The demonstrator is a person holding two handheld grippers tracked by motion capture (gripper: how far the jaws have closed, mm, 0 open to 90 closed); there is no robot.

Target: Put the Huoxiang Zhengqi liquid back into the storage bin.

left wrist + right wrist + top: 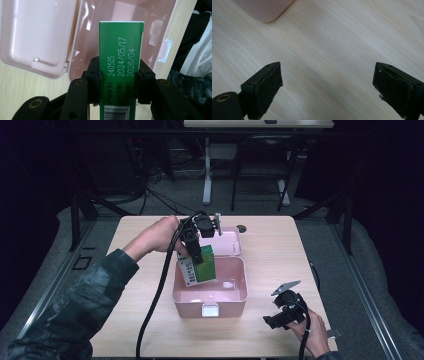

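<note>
My left gripper [196, 254] [119, 75] is shut on a green carton [204, 264] [121, 70] with a white barcode side and printed dates. It holds the carton tilted over the left part of an open pink box [235, 295] [160, 30], whose lid [231, 242] [32, 32] lies back flat. The carton's lower end hangs just inside the box's rim; whether it touches the bottom I cannot tell. My right gripper [274, 321] [328, 86] rests low over the wooden table [270, 250] [332, 42] at the front right, jaws wide open with nothing between them.
The pink box has a white latch [210, 310] [166, 50] on its front wall. A corner of the box [264, 10] lies ahead of the right gripper. A black cable [152, 310] trails from the left gripper across the table. A small dark disc [242, 228] sits near the far edge.
</note>
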